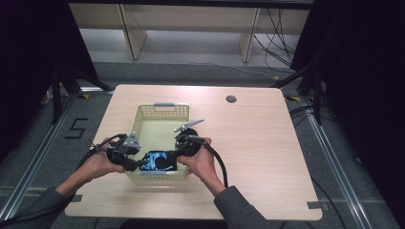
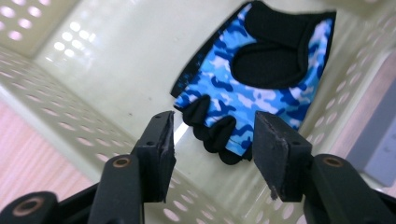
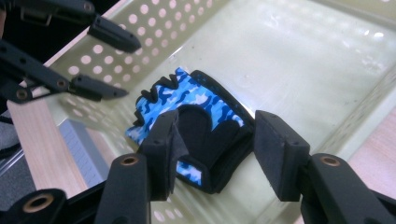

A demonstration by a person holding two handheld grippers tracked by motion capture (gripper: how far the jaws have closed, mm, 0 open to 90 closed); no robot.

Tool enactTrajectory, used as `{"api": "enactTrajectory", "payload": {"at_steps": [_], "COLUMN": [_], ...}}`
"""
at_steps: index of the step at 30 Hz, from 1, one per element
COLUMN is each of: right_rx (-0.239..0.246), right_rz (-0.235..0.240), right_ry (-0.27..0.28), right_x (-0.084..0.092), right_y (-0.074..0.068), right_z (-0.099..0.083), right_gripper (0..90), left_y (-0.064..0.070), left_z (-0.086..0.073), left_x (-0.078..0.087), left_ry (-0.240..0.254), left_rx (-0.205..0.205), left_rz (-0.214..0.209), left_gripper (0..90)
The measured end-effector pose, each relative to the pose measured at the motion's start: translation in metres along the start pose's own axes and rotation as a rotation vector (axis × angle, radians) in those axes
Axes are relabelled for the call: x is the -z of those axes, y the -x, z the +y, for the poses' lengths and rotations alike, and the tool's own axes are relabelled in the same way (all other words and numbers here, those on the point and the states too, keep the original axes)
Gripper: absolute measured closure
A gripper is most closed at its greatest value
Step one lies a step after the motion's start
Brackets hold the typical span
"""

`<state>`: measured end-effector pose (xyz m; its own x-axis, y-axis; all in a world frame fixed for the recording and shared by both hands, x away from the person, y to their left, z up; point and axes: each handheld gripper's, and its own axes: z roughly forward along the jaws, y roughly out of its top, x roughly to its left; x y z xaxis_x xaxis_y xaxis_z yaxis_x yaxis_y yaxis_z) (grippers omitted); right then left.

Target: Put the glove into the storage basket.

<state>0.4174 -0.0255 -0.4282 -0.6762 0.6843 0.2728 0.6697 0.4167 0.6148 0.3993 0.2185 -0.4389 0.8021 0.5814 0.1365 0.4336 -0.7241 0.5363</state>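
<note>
Poised over a pale yellow perforated basket (image 1: 165, 112) on a light wooden table (image 1: 253, 143): left gripper (image 2: 214, 140) and right gripper (image 3: 215, 144), each held in a hand, both with fingers (image 2: 159, 144) released and parted, grasping nothing; lying flat on the basket floor at its near end, close to the person's side, a fingerless glove (image 2: 261, 88) in blue camouflage with black palm padding, also seen as a dark patch between the two tools from the high view (image 1: 157, 161); judged to be at the approach stage of a pick, with no contact yet made on either side; seen from the left gripper view, short black finger stubs pointing toward that tool, cuff end away from it; seen from the right gripper view, cuff and padded palm nearest, stubs pointing off toward the left gripper (image 3: 100, 60); long axis therefore running roughly from one tool to the other across the basket; next move likely calling for a descent onto an edge of thin, limp fabric, pinching clear of the basket wall
</note>
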Motion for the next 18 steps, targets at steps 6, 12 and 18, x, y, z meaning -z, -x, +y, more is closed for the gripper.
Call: {"api": "enactTrajectory", "payload": {"at_steps": [6, 12, 18], "right_rx": [0.067, 0.054, 0.069], "right_rz": [0.009, 0.029, 0.033], "right_ry": [0.057, 0.1, 0.113], "right_x": [0.01, 0.022, 0.035], "right_y": [0.005, 0.008, 0.011], "right_z": [-0.003, -0.009, -0.016], "right_gripper": [47.6, 45.2, 44.2], "left_y": [0.005, 0.015, 0.021], "left_z": [0.001, 0.003, 0.003], "left_x": [0.007, 0.011, 0.014], "left_ry": [0.059, 0.114, 0.148], "left_rx": [0.067, 0.128, 0.159], "left_rz": [-0.013, -0.03, -0.043], "left_gripper": [41.1, 34.0, 31.3]}}
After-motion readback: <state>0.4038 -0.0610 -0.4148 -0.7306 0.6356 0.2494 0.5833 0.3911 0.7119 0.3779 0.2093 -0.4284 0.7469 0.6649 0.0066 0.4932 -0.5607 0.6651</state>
